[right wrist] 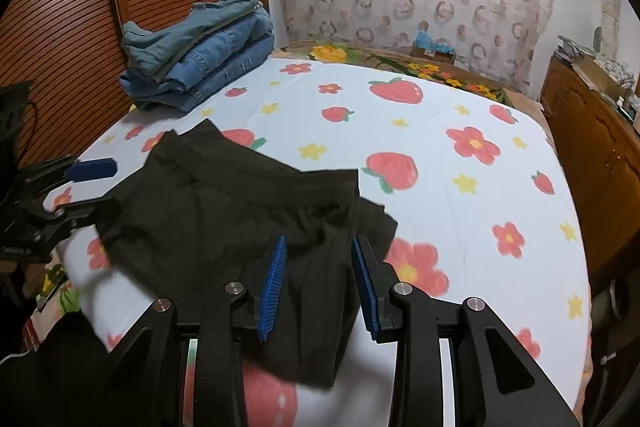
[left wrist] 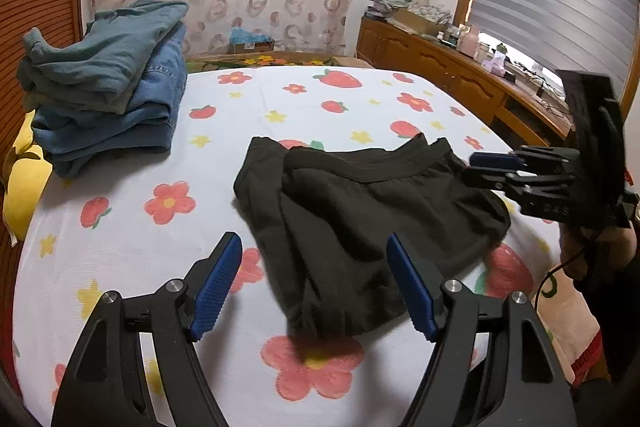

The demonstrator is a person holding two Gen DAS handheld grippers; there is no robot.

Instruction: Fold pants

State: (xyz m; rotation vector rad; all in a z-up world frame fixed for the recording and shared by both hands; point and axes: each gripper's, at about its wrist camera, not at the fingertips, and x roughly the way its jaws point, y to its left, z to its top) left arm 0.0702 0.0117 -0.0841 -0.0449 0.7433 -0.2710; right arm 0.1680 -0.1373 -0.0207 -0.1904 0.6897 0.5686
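Observation:
Black pants (left wrist: 360, 207) lie folded on the strawberry-print bed sheet (left wrist: 320, 99), waistband towards the far side. My left gripper (left wrist: 314, 287) is open, its blue pads wide apart above the near edge of the cloth and not touching it. At the right edge of that view my right gripper (left wrist: 480, 171) hovers by the pants' right side. In the right wrist view the pants (right wrist: 224, 211) spread out ahead. My right gripper (right wrist: 320, 283) has its pads partly apart, with cloth showing in the gap and clear of both pads. The left gripper (right wrist: 100, 189) shows at the left edge.
A stack of folded jeans with a teal garment on top (left wrist: 108, 87) (right wrist: 200, 59) sits at the bed's far left corner. A slatted wooden door (right wrist: 72, 7) stands behind it. A wooden dresser (left wrist: 440, 67) runs along the right. A yellow pillow (left wrist: 20, 179) lies at the left.

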